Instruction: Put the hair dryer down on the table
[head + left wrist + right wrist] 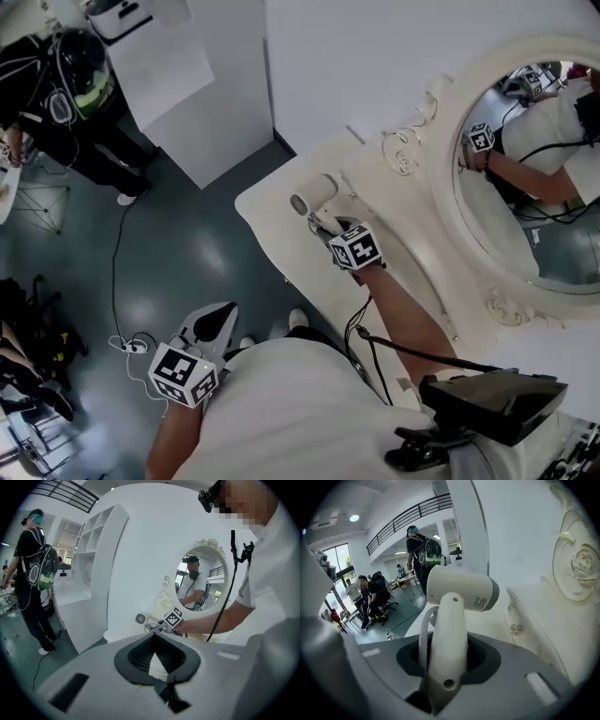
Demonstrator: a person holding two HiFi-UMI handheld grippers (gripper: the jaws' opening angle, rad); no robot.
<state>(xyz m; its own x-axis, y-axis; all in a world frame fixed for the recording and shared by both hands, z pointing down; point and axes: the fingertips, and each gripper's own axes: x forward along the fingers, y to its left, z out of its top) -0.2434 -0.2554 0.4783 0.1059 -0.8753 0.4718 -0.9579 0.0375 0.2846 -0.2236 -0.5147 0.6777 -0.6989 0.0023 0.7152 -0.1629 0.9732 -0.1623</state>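
Note:
The white hair dryer [314,192] hangs just above the left end of the cream dressing table [272,225]. My right gripper [323,223] is shut on its handle. In the right gripper view the handle [447,639] stands upright between the jaws, and the barrel [459,590] lies across the top with its label facing right. My left gripper [225,314] is low at the left, over the grey floor beside the table. Its jaws meet at the tips with nothing between them [154,637]. The left gripper view also shows the dryer [140,618] and the right gripper [157,627] at the table.
A round ornate mirror [534,169] stands at the back right of the table. A white cabinet [216,94] is beyond the table's left end. A person in black with a backpack [75,84] stands on the floor at the far left. A cable [117,272] trails across the floor.

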